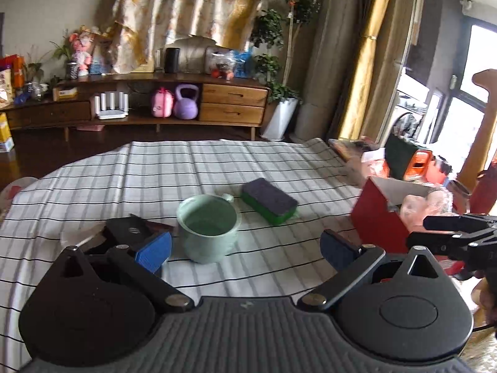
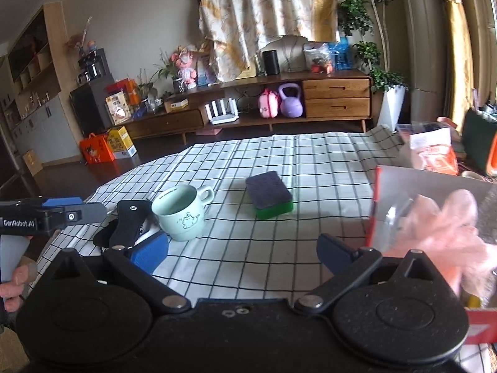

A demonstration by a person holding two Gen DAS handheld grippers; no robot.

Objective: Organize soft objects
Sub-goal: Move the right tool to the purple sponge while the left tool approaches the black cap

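Sponge (image 1: pixel 269 201) lies beyond mug (image 1: pixel 208 227); pink, perhaps cloth, bundle (image 2: pixel 441 233) fills box (image 1: pixel 377 217).

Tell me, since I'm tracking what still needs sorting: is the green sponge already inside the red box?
No, the green sponge lies on the checked cloth beside the mug, apart from the red box.

Tablecloth (image 2: pixel 279 255): woven cloth, matt, creased. Mug (image 2: pixel 180 214): glazed ceramic, glossy. Sponge (image 2: pixel 269 197): rough dark scouring top, green foam base. Box (image 1: pixel 377 214): matt red cardboard. Pink fluffy cloth (image 2: pixel 435 236) inside it. Sideboard (image 2: pixel 337 96): smooth wood.
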